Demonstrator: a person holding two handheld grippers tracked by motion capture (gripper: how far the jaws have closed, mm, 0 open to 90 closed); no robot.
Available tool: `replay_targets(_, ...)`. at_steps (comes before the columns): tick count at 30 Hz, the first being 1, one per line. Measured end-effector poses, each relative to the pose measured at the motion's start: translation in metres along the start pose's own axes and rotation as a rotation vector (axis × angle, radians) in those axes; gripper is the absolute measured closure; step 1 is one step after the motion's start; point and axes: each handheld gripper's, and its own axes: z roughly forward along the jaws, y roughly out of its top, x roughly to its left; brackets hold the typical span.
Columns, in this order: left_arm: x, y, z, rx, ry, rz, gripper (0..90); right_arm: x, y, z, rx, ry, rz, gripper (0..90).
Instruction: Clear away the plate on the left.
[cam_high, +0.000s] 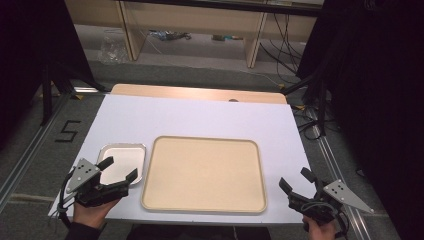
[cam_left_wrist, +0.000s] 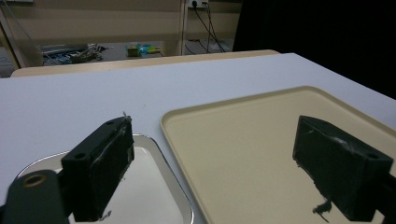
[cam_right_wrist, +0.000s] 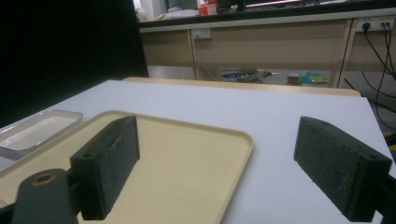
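On the white tabletop (cam_high: 200, 115), seen from the high view, a large beige tray (cam_high: 204, 174) lies near the front edge, about midway across, with nothing on it. Just beside its left rim sits a small metal tray (cam_high: 121, 160), also bare. The left gripper (cam_high: 119, 169) hovers at the front left corner, held by a hand (cam_high: 90, 212); its jaws are spread, with the tips over the small metal tray. The right gripper (cam_high: 295, 181) is at the front right corner, off the beige tray's right rim, jaws likewise spread and holding nothing.

In the left gripper view, the two black jaws of the left gripper (cam_left_wrist: 212, 163) stand wide apart: one above the metal tray (cam_left_wrist: 154, 186), the other above the beige tray (cam_left_wrist: 243, 140). The two trays lie close side by side.

In the right gripper view, the right gripper (cam_right_wrist: 217, 163) has its jaws wide apart, one over the beige tray (cam_right_wrist: 187, 158), the other over bare tabletop (cam_right_wrist: 280, 121). The metal tray (cam_right_wrist: 39, 128) lies beyond the beige tray's far rim.
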Motion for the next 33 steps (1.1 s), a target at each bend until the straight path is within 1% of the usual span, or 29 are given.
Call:
replay_targets(2,0.0004,-0.0001,0.0004,0.005,0.003,-0.001,12.4,0.0003,-0.0001,0.0,-0.003,0.004,0.011,15.1)
replay_targets(3,0.0007,-0.0002,0.0005,0.009,0.008,-0.005,12.4,0.0015,-0.0004,0.0002,0.001,0.015,0.034,15.1)
replay_targets(5,0.0016,-0.0004,0.0007,0.008,0.011,-0.013,12.6,0.0016,-0.0004,0.0003,0.0,0.012,0.036,15.1)
replay_targets(6,0.0023,-0.0003,0.0005,0.01,0.012,-0.014,12.7,0.0001,-0.0001,-0.0003,0.003,-0.001,0.013,15.1)
replay_targets(7,0.0029,-0.0005,0.0006,0.012,0.013,-0.016,12.7,-0.0006,0.0001,-0.0004,0.003,-0.002,0.007,15.1)
replay_targets(10,0.005,-0.001,0.0021,0.034,0.016,-0.018,13.8,-0.0006,-0.0001,-0.0004,0.001,-0.004,0.008,15.1)
replay_targets(11,0.0056,-0.0014,0.0031,0.039,0.015,-0.026,13.9,-0.0006,0.0,-0.0005,0.004,-0.003,0.007,15.1)
replay_targets(12,0.0066,-0.0016,0.0036,0.046,0.016,-0.023,13.8,-0.0006,0.0,-0.0005,0.003,-0.004,0.008,15.1)
replay_targets(13,0.0072,-0.0017,0.0044,0.048,0.019,-0.029,13.9,-0.0005,-0.0001,-0.0003,-0.002,-0.006,0.009,15.1)
replay_targets(20,0.009,-0.002,0.0054,0.049,0.02,-0.028,13.8,-0.001,0.0,-0.0007,-0.003,0.004,0.009,15.1)
replay_targets(23,0.0085,-0.0018,0.0052,0.053,0.026,-0.027,13.8,-0.0009,0.0,-0.0007,-0.004,0.003,0.009,15.1)
replay_targets(25,0.0089,-0.0019,0.0054,0.05,0.023,-0.027,13.8,-0.0008,0.0,-0.0006,-0.006,0.0,0.01,15.1)
replay_targets(26,0.009,-0.0019,0.0054,0.05,0.021,-0.026,13.8,0.0004,-0.0002,-0.001,-0.002,0.001,0.027,15.1)
replay_targets(30,0.0089,-0.0019,0.0056,0.048,0.021,-0.027,13.8,0.0003,-0.0002,-0.0009,-0.001,0.002,0.029,15.1)
replay_targets(31,0.0086,-0.0017,0.0052,0.053,0.026,-0.026,13.8,-0.0009,0.0,-0.0007,-0.003,0.004,0.013,15.1)
replay_targets(33,0.0086,-0.0017,0.0053,0.053,0.024,-0.025,13.8,-0.0009,0.0001,-0.0008,-0.001,0.001,0.009,15.1)
